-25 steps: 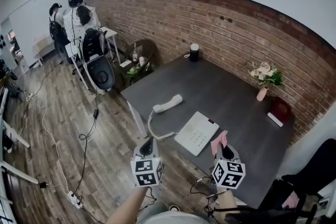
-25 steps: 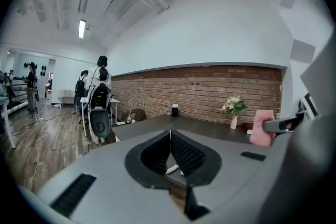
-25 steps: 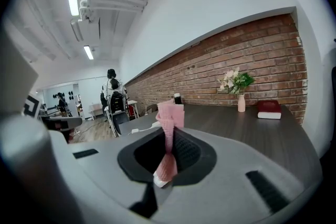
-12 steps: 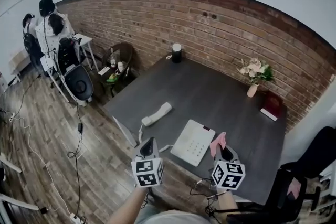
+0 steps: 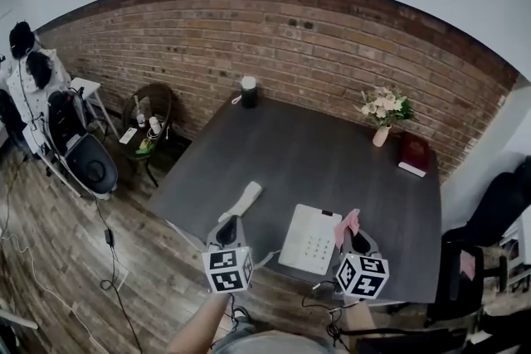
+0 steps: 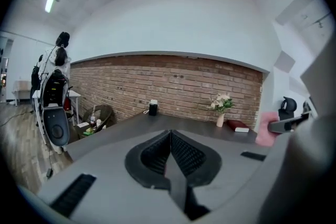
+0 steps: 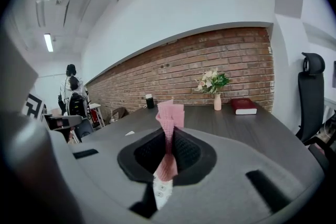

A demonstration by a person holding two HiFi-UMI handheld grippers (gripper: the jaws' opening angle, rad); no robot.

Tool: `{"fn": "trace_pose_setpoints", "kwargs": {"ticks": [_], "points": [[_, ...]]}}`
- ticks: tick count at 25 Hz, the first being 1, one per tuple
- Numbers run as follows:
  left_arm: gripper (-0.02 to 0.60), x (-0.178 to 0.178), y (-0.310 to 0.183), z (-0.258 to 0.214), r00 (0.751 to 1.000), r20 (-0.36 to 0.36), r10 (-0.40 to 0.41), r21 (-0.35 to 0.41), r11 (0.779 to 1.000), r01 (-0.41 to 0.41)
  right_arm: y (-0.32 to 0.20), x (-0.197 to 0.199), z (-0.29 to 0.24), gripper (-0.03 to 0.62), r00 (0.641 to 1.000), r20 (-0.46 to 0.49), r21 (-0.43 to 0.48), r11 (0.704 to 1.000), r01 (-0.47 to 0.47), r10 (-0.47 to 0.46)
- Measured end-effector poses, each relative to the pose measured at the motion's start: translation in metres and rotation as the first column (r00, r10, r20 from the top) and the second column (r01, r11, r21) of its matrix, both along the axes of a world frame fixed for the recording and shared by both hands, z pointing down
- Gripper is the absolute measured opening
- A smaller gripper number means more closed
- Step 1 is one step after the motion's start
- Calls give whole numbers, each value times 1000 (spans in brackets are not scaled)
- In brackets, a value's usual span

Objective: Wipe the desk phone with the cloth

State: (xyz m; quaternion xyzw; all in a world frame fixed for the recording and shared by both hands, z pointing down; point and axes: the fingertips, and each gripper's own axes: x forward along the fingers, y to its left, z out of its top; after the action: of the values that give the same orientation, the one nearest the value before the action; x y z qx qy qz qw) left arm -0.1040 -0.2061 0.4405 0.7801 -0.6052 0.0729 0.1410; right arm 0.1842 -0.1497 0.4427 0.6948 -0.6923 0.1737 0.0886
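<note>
The white desk phone base (image 5: pixel 310 239) lies near the front edge of the dark table (image 5: pixel 332 153). Its handset (image 5: pixel 241 201) lies off the base to the left, joined by a cord. My right gripper (image 5: pixel 354 237) hovers at the base's right edge, shut on a pink cloth (image 5: pixel 346 225) that sticks up between its jaws; the right gripper view shows the same cloth (image 7: pixel 169 118) clamped there. My left gripper (image 5: pixel 227 231) sits below the handset at the table's front edge, jaws closed with nothing between them (image 6: pixel 169 157).
A black cylinder (image 5: pixel 248 92) stands at the table's far corner. A vase of flowers (image 5: pixel 382 112) and a red book (image 5: pixel 413 153) sit at the far right. A side table (image 5: pixel 147 122), a stroller (image 5: pixel 79 152) and people stand at left. A black chair (image 5: pixel 489 215) is at right.
The head view has swung to the right, so the table, phone and people shift left in the picture. Both grippers keep their places and states; the right still clamps the cloth.
</note>
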Motion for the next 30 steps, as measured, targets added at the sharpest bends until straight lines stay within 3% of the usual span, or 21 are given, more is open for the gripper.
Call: {"fn": "trace_pose_setpoints", "kwargs": {"ticks": [7, 15, 22, 30], "points": [[6, -2, -54, -3, 984, 23, 174, 6, 985, -174, -14, -16, -5, 18, 987, 10, 14, 987, -161, 161], [6, 16, -85, 10, 958, 8, 285, -9, 958, -285, 0, -15, 7, 20, 960, 4, -13, 960, -280, 280], [6, 31, -84, 26, 953, 13, 302, -53, 952, -301, -5, 0, 13, 18, 965, -13, -44, 964, -262, 261], [6, 18, -80, 41, 971, 18, 237, -84, 968, -235, -21, -4, 22, 19, 985, -50, -76, 983, -170, 166]]}}
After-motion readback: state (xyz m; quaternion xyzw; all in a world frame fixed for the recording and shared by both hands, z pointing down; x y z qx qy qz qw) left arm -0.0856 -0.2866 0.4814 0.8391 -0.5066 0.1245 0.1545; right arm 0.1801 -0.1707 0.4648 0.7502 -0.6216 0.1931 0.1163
